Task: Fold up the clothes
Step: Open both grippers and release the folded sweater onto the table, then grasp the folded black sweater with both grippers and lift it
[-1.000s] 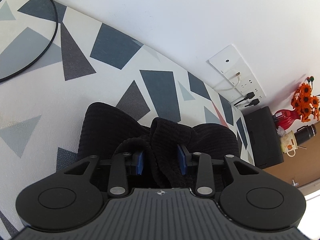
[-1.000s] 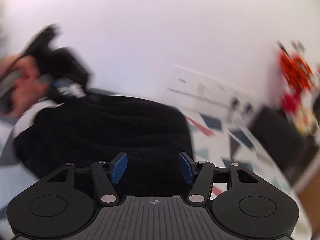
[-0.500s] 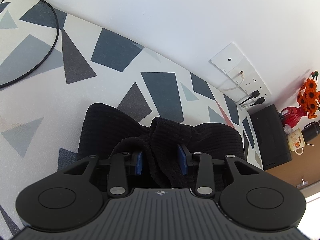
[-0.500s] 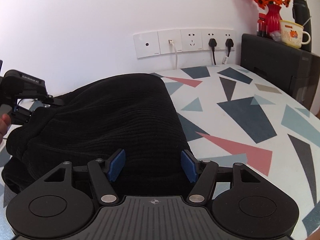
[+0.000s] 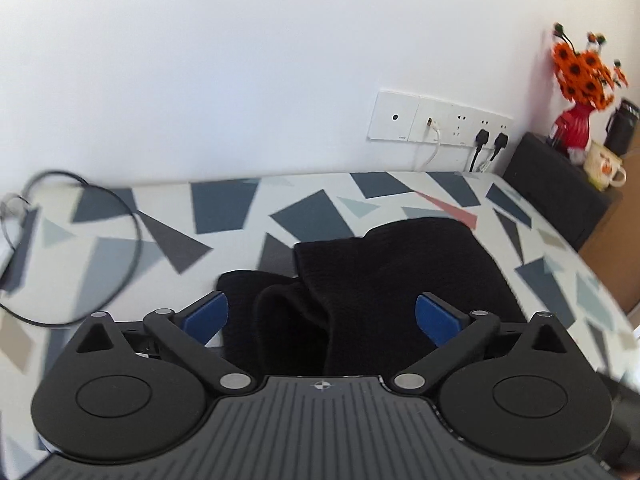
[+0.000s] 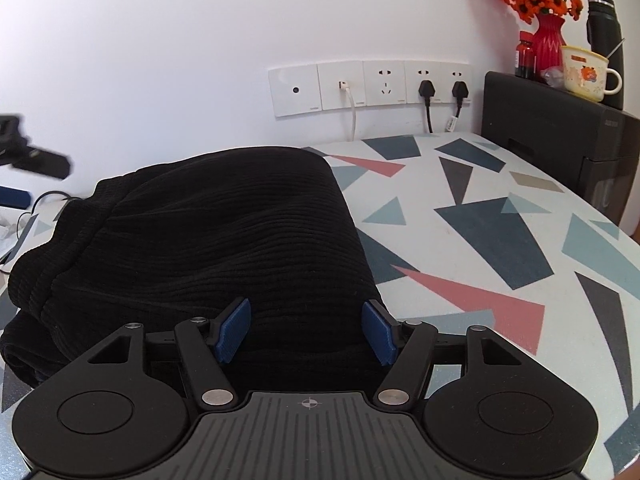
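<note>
On the table (image 6: 500, 240), one black garment (image 6: 208, 240), two claws.

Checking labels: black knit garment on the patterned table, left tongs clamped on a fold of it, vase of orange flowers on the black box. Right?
One thing is off: the left tongs are not clamped. The left wrist view shows the blue pads spread wide and opening, clear of the black knit garment lying on the patterned table. The vase of orange flowers does stand on the black box.
</note>
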